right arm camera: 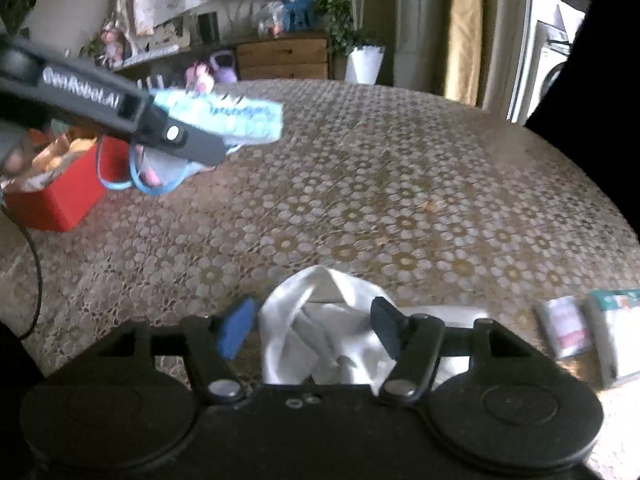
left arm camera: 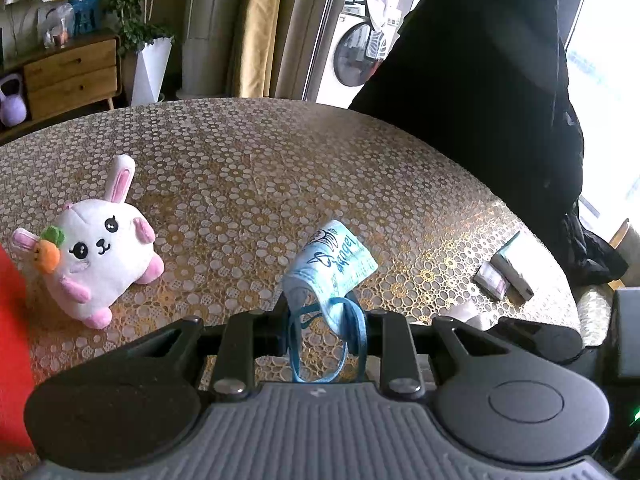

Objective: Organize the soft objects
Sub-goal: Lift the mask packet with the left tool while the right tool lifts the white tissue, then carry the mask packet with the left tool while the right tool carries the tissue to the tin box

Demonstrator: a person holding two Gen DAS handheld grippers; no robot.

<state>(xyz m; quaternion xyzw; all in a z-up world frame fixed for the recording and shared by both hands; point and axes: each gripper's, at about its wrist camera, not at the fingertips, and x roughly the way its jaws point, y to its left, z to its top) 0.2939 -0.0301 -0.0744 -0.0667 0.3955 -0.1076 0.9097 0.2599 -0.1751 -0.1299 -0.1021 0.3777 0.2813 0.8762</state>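
My left gripper (left arm camera: 326,310) is shut on a light blue face mask (left arm camera: 334,262) with printed lettering; its blue ear loops (left arm camera: 344,344) hang down between the fingers. A white bunny plush (left arm camera: 96,250) with pink ears and a small carrot sits on the table to the left. In the right wrist view my right gripper (right arm camera: 312,330) stands open, blue pads (right arm camera: 236,332) apart, with a crumpled white cloth (right arm camera: 320,320) lying on the table between them. The left gripper (right arm camera: 192,142) shows there at upper left, holding the mask (right arm camera: 240,118) above the table.
A round table under a gold and white lace cloth (left arm camera: 260,184) fills both views. A red box (right arm camera: 60,200) with things in it stands at the left. Two small packets (right arm camera: 564,332) lie at the right edge. A person in black (left arm camera: 480,100) stands behind the table.
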